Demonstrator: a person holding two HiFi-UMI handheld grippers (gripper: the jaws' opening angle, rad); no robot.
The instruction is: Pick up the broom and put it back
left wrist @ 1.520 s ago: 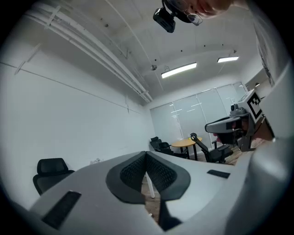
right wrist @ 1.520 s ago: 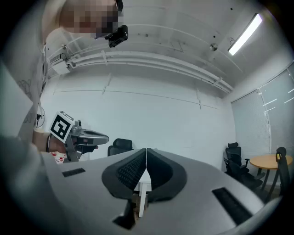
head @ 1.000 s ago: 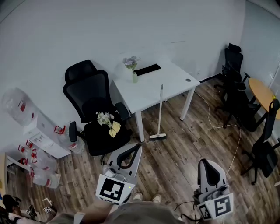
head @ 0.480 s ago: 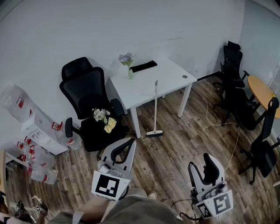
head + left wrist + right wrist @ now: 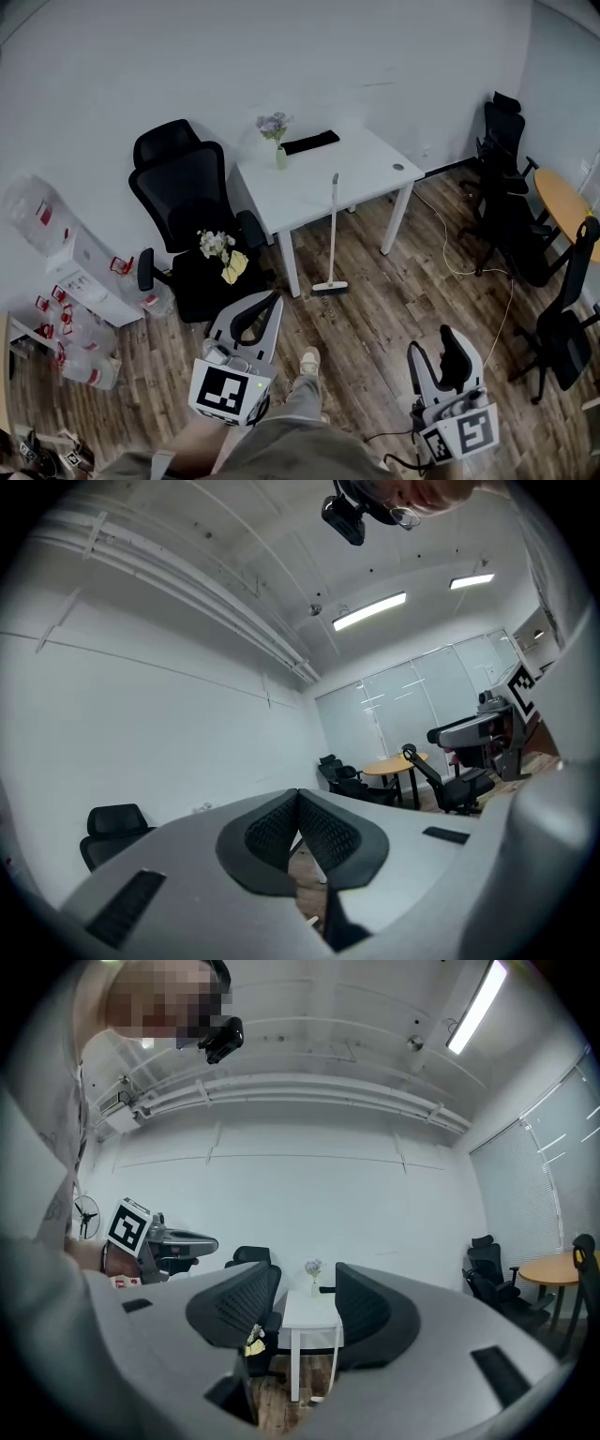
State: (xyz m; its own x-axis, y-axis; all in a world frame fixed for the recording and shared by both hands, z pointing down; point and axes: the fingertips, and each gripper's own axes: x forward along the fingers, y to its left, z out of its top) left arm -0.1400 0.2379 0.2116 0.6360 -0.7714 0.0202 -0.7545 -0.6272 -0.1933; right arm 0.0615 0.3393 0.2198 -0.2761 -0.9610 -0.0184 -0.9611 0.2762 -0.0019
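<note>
Wood floor [image 5: 375, 328]: pale broom [image 5: 333, 234] (against table [image 5: 309, 183]); left gripper [image 5: 298, 797] closed, right gripper [image 5: 305, 1299] wide.

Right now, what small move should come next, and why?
Probably step forward, bringing the right gripper toward the white-handled broom leaning on the white table: its jaws have just been opening with nothing between them, and the broom is beyond reach.
</note>
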